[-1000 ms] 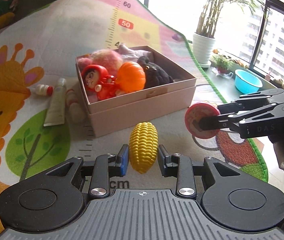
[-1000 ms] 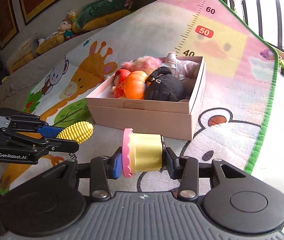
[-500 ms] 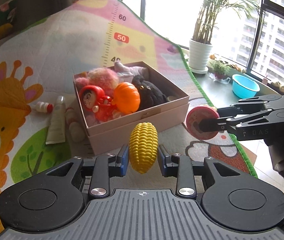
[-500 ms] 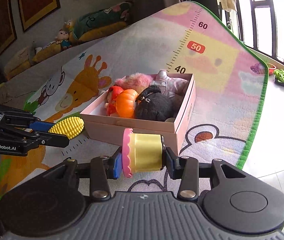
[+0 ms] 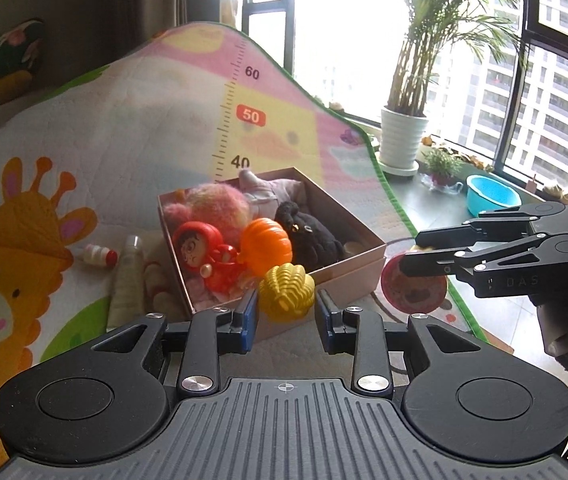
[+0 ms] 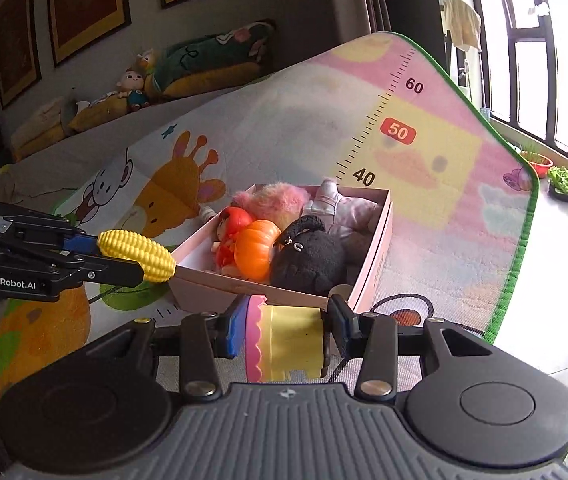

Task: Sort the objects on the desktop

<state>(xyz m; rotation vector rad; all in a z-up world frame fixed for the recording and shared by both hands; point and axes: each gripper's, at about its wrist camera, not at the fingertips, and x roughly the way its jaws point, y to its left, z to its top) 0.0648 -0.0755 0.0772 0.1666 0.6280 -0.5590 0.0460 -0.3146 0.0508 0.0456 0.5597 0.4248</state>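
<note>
My left gripper (image 5: 286, 316) is shut on a yellow toy corn cob (image 5: 286, 293), held in the air in front of the pink box (image 5: 357, 270). In the right wrist view the same corn cob (image 6: 136, 255) sticks out of the left gripper (image 6: 124, 258) just left of the box (image 6: 375, 264). My right gripper (image 6: 284, 330) is shut on a yellow toy cake with a pink frilled top (image 6: 285, 342), held just short of the box's near wall. From the left wrist view that cake (image 5: 413, 290) hangs to the box's right in the right gripper (image 5: 415, 258).
The box holds a red doll (image 5: 198, 246), an orange pumpkin (image 5: 266, 246), a black plush (image 5: 307, 236), a pink fluffy toy (image 5: 212, 204) and a grey plush (image 5: 272, 194). A tube (image 5: 128, 276) and small bottle (image 5: 100, 256) lie left of it. The mat's green edge (image 5: 391, 196) runs beside the floor.
Both grippers have risen with their toys and tilted, so the box sits lower and farther in both views. The corn now points end-on at the left camera.
</note>
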